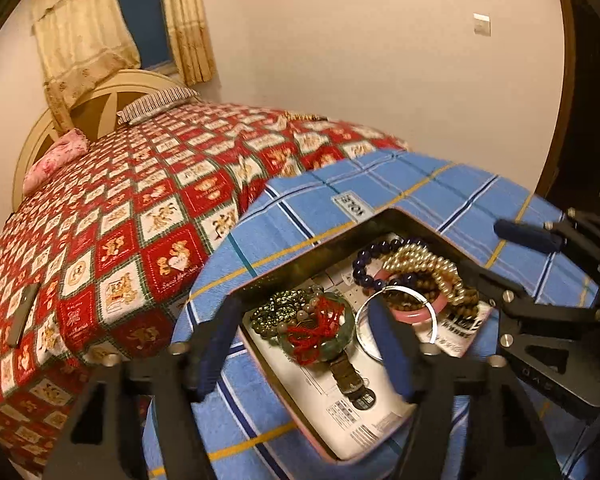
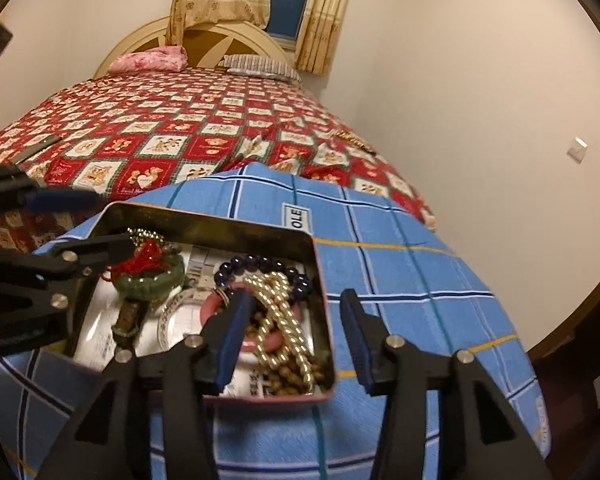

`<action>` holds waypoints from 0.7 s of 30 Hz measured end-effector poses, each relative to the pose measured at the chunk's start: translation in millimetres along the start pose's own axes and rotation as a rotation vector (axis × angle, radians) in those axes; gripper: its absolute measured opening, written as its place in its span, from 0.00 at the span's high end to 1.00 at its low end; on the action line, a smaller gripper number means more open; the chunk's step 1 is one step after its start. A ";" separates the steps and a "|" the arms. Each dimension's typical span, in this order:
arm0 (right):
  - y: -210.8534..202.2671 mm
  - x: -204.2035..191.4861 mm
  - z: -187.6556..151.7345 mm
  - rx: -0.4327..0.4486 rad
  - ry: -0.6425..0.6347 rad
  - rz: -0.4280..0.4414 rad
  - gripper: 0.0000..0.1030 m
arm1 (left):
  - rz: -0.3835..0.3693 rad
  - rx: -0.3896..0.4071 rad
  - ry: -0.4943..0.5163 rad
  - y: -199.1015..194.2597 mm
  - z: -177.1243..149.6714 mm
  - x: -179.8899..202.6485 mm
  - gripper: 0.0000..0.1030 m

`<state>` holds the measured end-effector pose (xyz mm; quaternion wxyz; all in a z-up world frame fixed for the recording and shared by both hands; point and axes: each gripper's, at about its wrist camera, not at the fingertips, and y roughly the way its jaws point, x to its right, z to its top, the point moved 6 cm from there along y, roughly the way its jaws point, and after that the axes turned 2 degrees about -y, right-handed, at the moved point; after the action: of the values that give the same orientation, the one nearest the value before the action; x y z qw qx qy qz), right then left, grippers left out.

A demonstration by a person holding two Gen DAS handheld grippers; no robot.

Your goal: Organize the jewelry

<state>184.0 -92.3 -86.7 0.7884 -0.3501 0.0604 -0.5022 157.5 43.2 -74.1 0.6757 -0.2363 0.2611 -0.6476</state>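
From the left wrist view we see the left tool with its jaws spread wide and nothing between the pads; its blue fingers hang over the near part of an open tin and cover some of what lies under them. The tin sits on a blue checked cloth at the foot of the bed. In it lie a green bangle tangled with red thread, a dark green bead string, a watch half tucked beneath the bangle, a thin silver ring, a pink bangle, a purple bead bracelet and a heap of pearls. The paper lining the tin is printed, but we cannot read it. The right tool comes in from the right edge, largely cut off. From the right wrist view, the right tool stands partly open and holds nothing: one finger lies over the pink bangle and pearls inside the tin, the other outside its wall over the cloth. Whether the inner pad touches the jewelry we cannot tell. The left tool reaches in from the left edge, hiding part of the green bangle; the purple bracelet shows behind.
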 end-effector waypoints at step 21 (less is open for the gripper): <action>-47.5 5.3 -4.2 0.070 0.049 -0.017 0.42 | 0.003 0.044 -0.031 -41.1 -3.5 3.2 0.33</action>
<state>149.1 -110.7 -59.4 0.7942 -0.3105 0.0590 -0.5190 124.4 38.1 -49.8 0.6856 -0.2311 0.2364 -0.6486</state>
